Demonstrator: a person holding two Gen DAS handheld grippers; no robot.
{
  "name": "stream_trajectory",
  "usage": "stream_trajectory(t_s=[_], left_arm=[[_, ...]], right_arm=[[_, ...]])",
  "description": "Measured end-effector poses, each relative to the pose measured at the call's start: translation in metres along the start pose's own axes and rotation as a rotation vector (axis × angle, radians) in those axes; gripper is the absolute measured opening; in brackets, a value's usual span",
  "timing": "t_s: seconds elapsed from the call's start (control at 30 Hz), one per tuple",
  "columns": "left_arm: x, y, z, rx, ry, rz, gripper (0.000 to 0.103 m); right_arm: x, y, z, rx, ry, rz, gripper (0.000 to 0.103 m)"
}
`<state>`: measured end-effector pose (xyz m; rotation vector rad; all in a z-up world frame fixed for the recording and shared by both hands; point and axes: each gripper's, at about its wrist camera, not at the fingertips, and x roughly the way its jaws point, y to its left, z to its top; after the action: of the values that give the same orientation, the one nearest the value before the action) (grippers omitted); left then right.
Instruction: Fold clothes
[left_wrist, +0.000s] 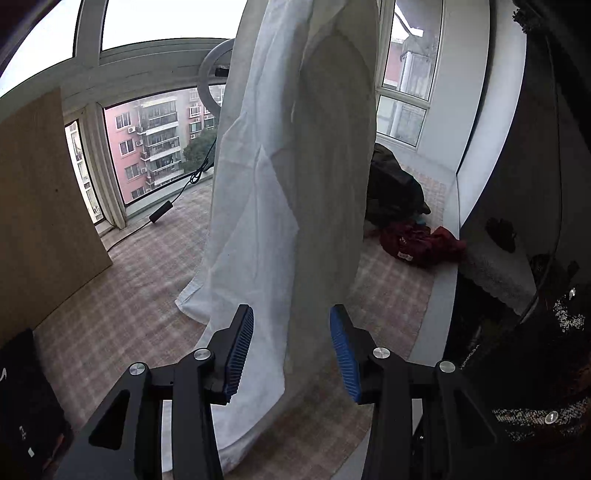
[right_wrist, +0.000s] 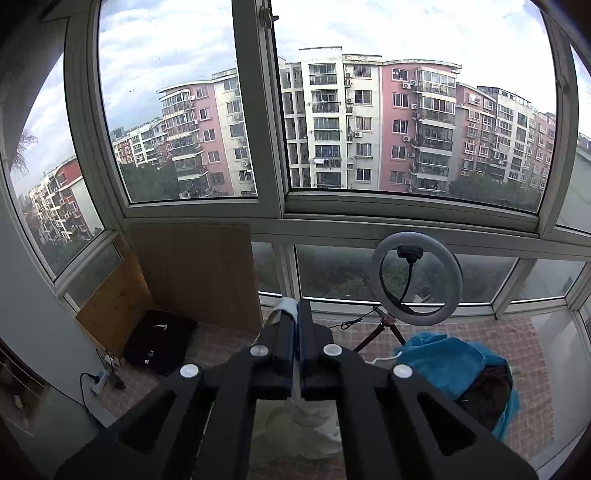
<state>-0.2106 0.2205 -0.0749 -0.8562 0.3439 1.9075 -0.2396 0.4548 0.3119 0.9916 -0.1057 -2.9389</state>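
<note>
left fingers (left_wrist: 291, 350) gape around hanging white garment (left_wrist: 280, 166); right fingers (right_wrist: 297, 332) pinch its edge.

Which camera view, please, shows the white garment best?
The left wrist view: the white garment hangs there at nearly full length, its lower edge between the open fingers of the left gripper. The right wrist view shows only a scrap pinched in the shut right gripper and a little cloth below it.
</note>
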Motion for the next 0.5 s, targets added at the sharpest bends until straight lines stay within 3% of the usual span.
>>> stream_trajectory(t_s=[0.1,0.13,0.17,0.2,0.33,0.5], left_arm=[[0.029,0.005,0.005,0.009,0.048,0.009,0.041],[0.038,0.008,0.006,0.002,0.07,-0.012,0.031],[0.046,0.011,0.008,-0.009,0.087,-0.03,0.007],[0.052,0.015,0.009,-0.025,0.101,-0.042,0.001],[0.037,0.021,0.016,-0.063,0.089,0.005,0.0],[-0.054,0.056,0.042,-0.098,-0.021,0.251,0.0]], right_arm=[[0.003,0.0,0.0,-0.006,0.004,0.011,0.002],[0.003,-0.001,-0.001,-0.008,0.006,0.014,0.002],[0.004,-0.002,-0.001,-0.01,0.005,0.012,0.002],[0.005,-0.003,-0.001,-0.011,0.005,0.008,0.002],[0.007,-0.007,0.0,-0.019,0.003,-0.006,0.002],[-0.003,-0.037,0.001,0.032,-0.035,-0.026,0.002]])
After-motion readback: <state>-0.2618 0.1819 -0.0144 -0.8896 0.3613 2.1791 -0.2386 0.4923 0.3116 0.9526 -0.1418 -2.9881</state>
